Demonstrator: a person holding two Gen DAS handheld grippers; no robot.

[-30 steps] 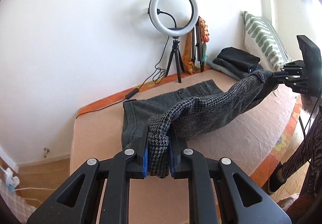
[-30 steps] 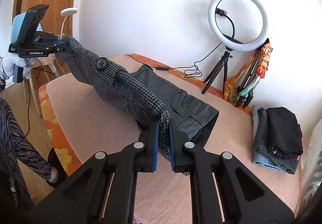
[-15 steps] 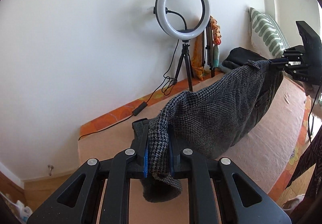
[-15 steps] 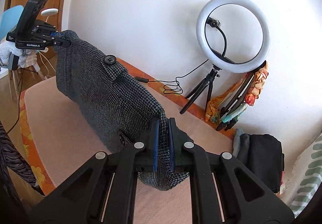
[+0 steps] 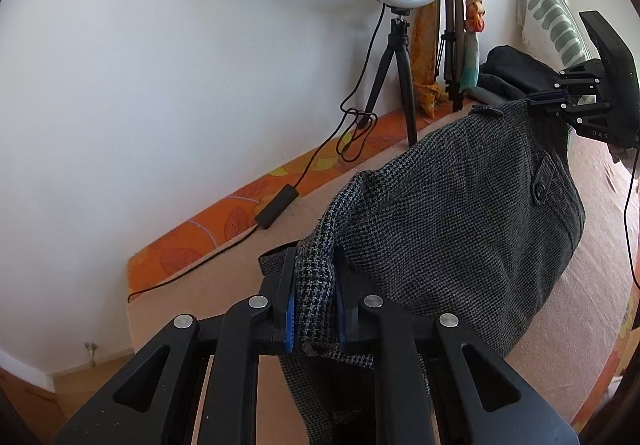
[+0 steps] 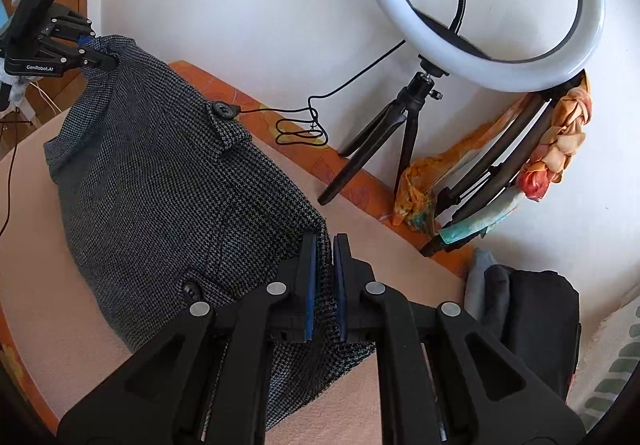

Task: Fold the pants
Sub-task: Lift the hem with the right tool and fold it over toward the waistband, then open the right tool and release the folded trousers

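Carried toward the ring light [image 6: 484, 5] since the earlier frame, the houndstooth pants [image 5: 460, 229] are clamped by left gripper [image 5: 316, 301] and right gripper [image 6: 325, 285], held taut for folding.

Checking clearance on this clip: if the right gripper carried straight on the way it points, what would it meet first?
Probably the bed surface just ahead of the right gripper, short of the ring-light tripod; depth is unclear.

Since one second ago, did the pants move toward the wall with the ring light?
Yes. The pants, clamped by both grippers, were carried toward the wall: the ring light now looms larger and closer, and the cloth covers the mattress where it lay flat.
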